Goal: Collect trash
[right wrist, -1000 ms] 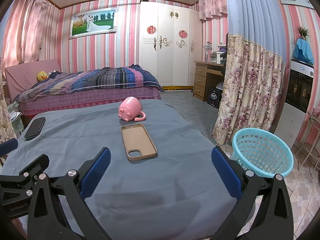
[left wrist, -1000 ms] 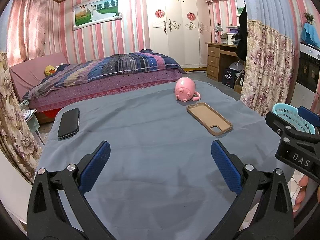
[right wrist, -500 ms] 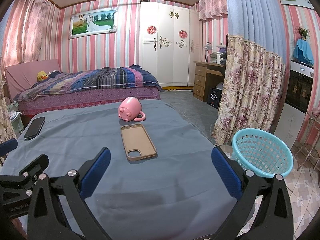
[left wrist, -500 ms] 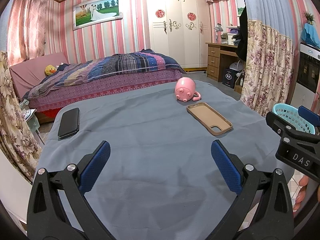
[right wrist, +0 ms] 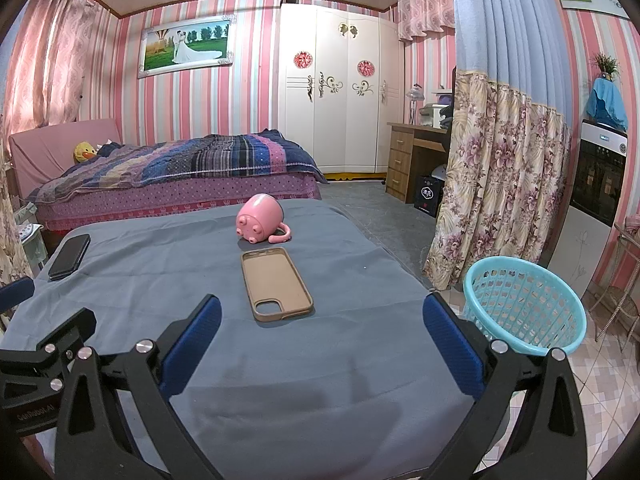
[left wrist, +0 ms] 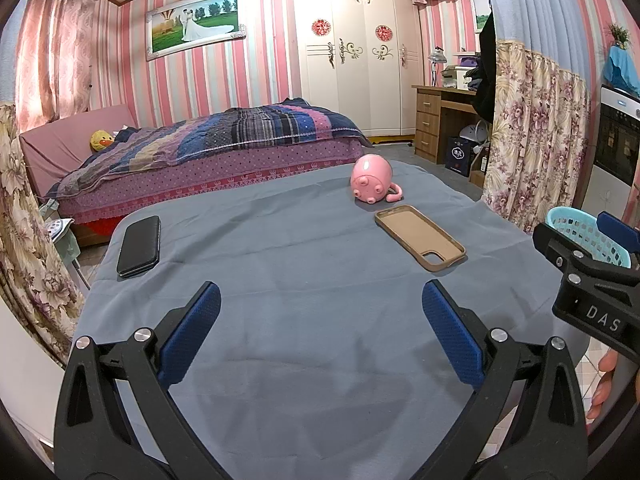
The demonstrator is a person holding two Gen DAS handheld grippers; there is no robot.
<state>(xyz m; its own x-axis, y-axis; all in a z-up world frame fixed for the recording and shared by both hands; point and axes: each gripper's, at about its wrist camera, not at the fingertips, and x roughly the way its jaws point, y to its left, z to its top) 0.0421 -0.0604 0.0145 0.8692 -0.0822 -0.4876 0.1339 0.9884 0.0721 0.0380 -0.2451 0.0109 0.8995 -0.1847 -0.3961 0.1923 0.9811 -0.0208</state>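
Both left tongs (left wrist: 320, 332) and right tongs (right wrist: 322, 334) gape wide, empty, above the grey-clothed bench (right wrist: 340, 360); ahead lie a tan phone case (right wrist: 276, 284) and pink pig-shaped mug (right wrist: 260, 225).

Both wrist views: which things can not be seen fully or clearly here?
- Blue basket, left wrist view: mostly hidden behind the right gripper.
- Basket bottom, right wrist view: the near rim hides it, so contents cannot be told.
- Pink mug: its opening faces away in both views.
- Desk items: too small, partly behind the flowered curtain.
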